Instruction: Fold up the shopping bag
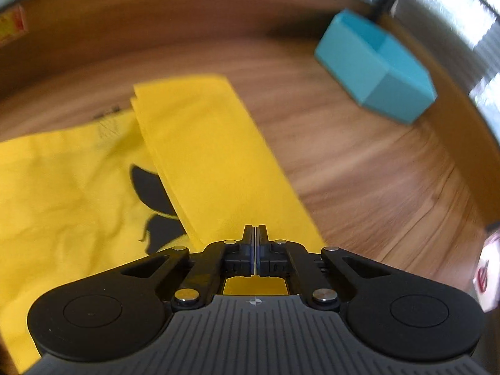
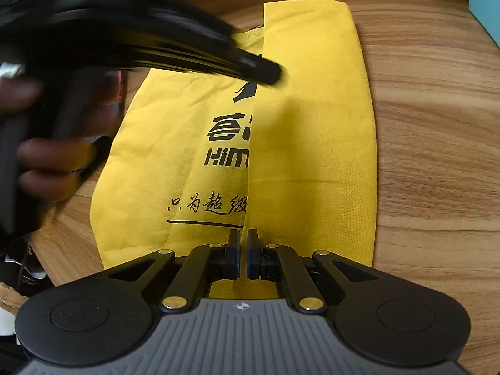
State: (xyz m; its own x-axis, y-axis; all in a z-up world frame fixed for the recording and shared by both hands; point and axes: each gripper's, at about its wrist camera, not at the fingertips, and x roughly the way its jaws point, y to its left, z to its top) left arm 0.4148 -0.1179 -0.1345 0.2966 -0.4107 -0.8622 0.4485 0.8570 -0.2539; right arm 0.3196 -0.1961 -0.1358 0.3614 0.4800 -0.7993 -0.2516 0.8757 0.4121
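The left gripper (image 1: 255, 234), blurred in the right wrist view, has its fingers pressed together just above the folded flap, though a pinch on cloth cannot be confirmed. Ahead of both tools the yellow shopping bag (image 2: 187, 162) lies flat on the wooden table (image 2: 437, 156), black print partly hidden because its right side is laid over as a long flap (image 2: 312, 125). The right gripper (image 2: 244, 240), narrowly parted at the flap's near edge, grips nothing, likely placed to steady it.
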